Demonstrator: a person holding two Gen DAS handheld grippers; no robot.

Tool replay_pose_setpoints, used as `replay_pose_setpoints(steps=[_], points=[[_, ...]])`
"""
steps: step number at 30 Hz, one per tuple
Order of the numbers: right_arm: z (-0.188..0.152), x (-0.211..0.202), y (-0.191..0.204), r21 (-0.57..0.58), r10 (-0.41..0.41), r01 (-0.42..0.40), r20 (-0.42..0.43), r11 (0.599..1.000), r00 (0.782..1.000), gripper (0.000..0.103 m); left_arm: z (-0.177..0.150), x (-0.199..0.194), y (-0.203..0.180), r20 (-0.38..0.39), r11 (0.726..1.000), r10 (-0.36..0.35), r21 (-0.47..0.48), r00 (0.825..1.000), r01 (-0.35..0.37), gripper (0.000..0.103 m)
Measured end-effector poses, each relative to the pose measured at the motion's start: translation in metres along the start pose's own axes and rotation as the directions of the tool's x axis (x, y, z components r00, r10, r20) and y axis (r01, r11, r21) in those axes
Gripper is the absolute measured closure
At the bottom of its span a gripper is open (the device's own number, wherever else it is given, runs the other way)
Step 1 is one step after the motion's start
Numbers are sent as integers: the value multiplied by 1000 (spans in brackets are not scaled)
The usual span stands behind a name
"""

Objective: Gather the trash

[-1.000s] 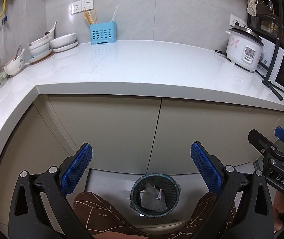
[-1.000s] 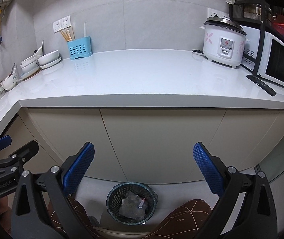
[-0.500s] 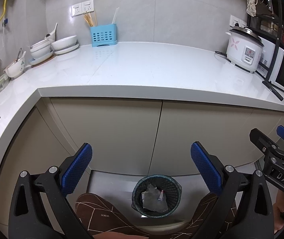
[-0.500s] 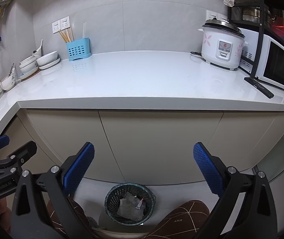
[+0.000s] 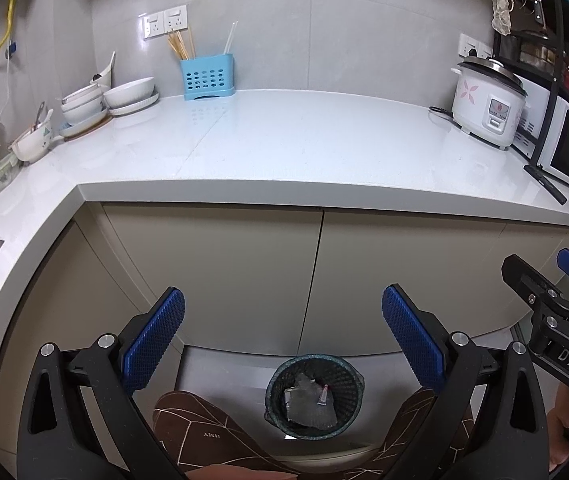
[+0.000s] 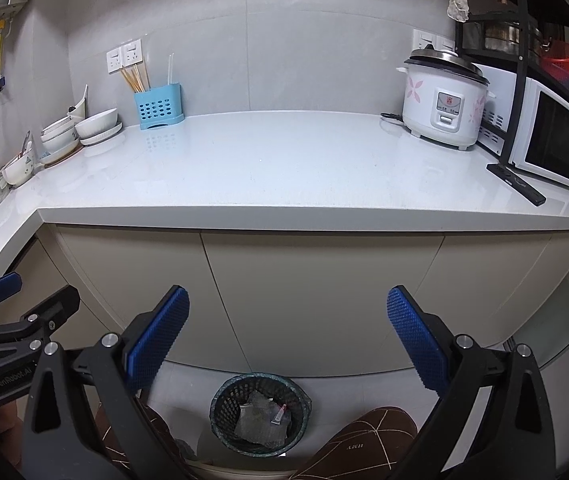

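Observation:
A dark mesh trash basket [image 5: 314, 396] [image 6: 261, 414] stands on the floor in front of the cabinet doors, holding crumpled clear plastic [image 5: 309, 405] [image 6: 261, 419] and a small white tube with a red cap [image 5: 324, 395] [image 6: 279, 413]. My left gripper [image 5: 283, 338] is open with nothing between its blue pads, held above the basket. My right gripper [image 6: 288, 338] is open and empty too, level with the left one. Each gripper shows at the edge of the other's view.
A white countertop [image 5: 304, 144] [image 6: 284, 168] carries stacked bowls [image 5: 96, 100], a blue utensil holder [image 5: 207, 78], a rice cooker [image 5: 488, 108] and a microwave [image 5: 564, 148]. A person's legs in brown patterned trousers [image 5: 204, 432] [image 6: 364, 440] flank the basket.
Both grippers have risen a little and tilted up, so the counter sits lower in each view and the basket looks smaller. Both stay open.

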State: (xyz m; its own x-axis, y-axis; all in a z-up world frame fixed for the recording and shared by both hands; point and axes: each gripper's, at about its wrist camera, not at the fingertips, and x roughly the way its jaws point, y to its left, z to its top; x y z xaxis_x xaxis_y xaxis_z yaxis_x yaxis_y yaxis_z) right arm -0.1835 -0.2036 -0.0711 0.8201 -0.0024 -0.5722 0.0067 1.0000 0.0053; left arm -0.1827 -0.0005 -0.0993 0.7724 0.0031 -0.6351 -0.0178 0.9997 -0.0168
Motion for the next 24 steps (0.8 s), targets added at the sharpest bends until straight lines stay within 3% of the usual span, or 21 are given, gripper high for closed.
replay_pose_setpoints(steps=[24], points=[[1, 0, 0, 4, -4, 4, 0, 1000, 1000, 8, 1, -2, -6, 15, 999, -31, -7, 999, 32, 6]])
